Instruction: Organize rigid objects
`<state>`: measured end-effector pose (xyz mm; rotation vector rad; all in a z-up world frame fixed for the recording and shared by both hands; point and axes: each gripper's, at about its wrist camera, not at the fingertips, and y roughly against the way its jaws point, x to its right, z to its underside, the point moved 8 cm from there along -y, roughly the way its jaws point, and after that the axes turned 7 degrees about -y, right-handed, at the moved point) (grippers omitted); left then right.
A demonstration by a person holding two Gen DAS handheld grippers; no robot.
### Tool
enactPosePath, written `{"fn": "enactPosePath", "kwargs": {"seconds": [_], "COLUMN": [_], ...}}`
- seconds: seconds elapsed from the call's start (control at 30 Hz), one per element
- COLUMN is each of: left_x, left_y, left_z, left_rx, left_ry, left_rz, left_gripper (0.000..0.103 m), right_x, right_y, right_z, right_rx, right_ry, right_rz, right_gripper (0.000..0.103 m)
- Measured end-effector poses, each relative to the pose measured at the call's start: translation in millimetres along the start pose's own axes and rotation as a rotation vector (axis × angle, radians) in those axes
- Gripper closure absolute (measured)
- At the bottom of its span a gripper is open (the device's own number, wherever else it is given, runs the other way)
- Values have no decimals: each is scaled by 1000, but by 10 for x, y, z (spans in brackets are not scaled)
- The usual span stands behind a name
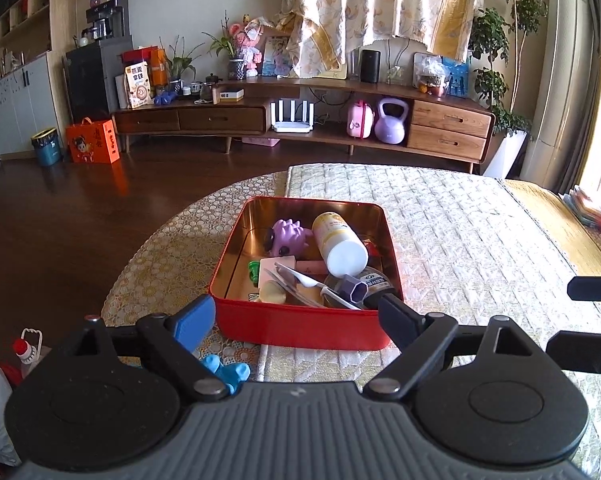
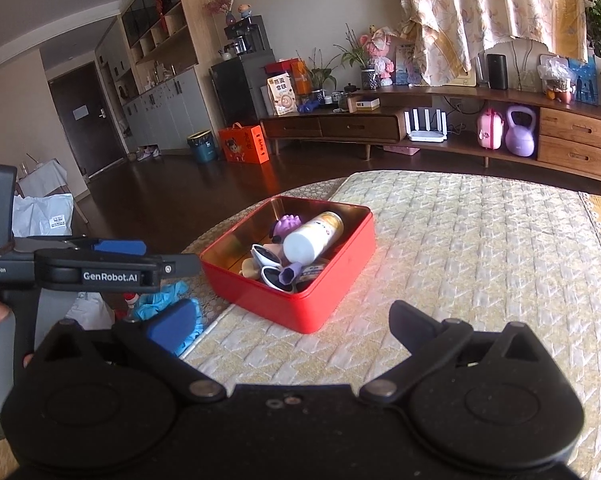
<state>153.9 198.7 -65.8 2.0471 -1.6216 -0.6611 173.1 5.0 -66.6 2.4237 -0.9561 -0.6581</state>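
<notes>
A red tin box sits on the quilted cloth near its left edge; it also shows in the right wrist view. Inside lie a white and yellow bottle, a purple spiky toy, white sunglasses, a purple hex piece and a dark jar. My left gripper is open and empty, just before the box's near wall. My right gripper is open and empty, to the right of and behind the box. The left gripper's fingers show at the left of the right wrist view.
A blue glove lies at the cloth's left edge by my left gripper; it also shows in the right wrist view. The quilted cloth stretches right of the box. A wooden TV cabinet stands across the dark floor.
</notes>
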Motion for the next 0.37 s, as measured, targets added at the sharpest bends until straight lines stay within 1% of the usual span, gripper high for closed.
{"fn": "enactPosePath", "kwargs": {"seconds": [0.2,0.37], "left_x": [93,172], "left_y": [9,19], "left_z": [-14,-43], "left_rx": [2,7], "left_ry": [-25,-37], "left_rz": [-1,-2], "left_gripper": [14,14], "right_x": [123,261], "right_y": [59,148], "right_z": [84,96], "right_rx": [-5,8], "right_ry": [-31,-46], "right_rz": [14,41], "right_gripper": [0,0]}}
